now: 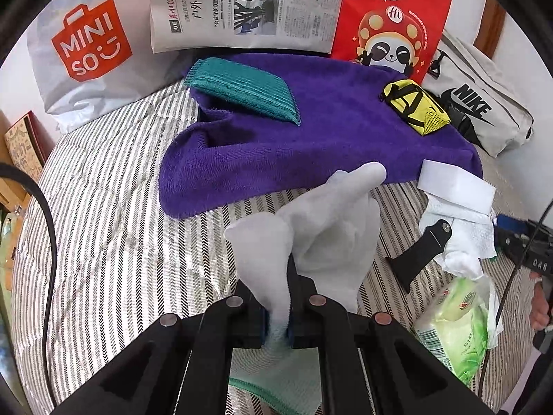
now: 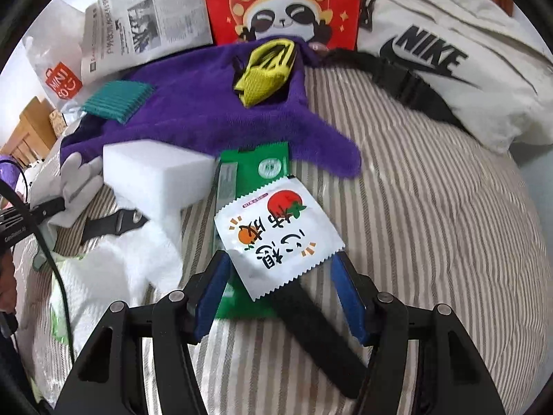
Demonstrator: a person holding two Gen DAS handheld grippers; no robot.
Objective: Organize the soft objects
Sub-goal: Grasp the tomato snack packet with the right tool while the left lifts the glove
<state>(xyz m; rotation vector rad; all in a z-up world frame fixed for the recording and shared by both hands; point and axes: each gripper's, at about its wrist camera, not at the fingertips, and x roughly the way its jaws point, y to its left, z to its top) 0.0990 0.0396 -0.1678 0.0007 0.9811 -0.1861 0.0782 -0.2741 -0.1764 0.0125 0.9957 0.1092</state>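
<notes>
A purple towel (image 1: 311, 131) sprawls across the far side of the striped bed (image 1: 103, 207). Just near of it, the left gripper (image 1: 278, 321) is clenched on a white glove (image 1: 331, 235), fingers pointing far toward the towel. The right gripper (image 2: 280, 297) hangs released, straddling a white sachet (image 2: 276, 231) lying directly before it, long axis running far-right.

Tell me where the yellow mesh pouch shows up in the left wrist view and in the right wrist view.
Left wrist view: the yellow mesh pouch lies upper right, on the right end of the purple towel, beside the Nike bag.
Right wrist view: the pouch sits top centre, on the towel's far edge, just below the red panda bag.
Shared landmark: the red panda bag, standing just behind the pouch in both views.
</notes>
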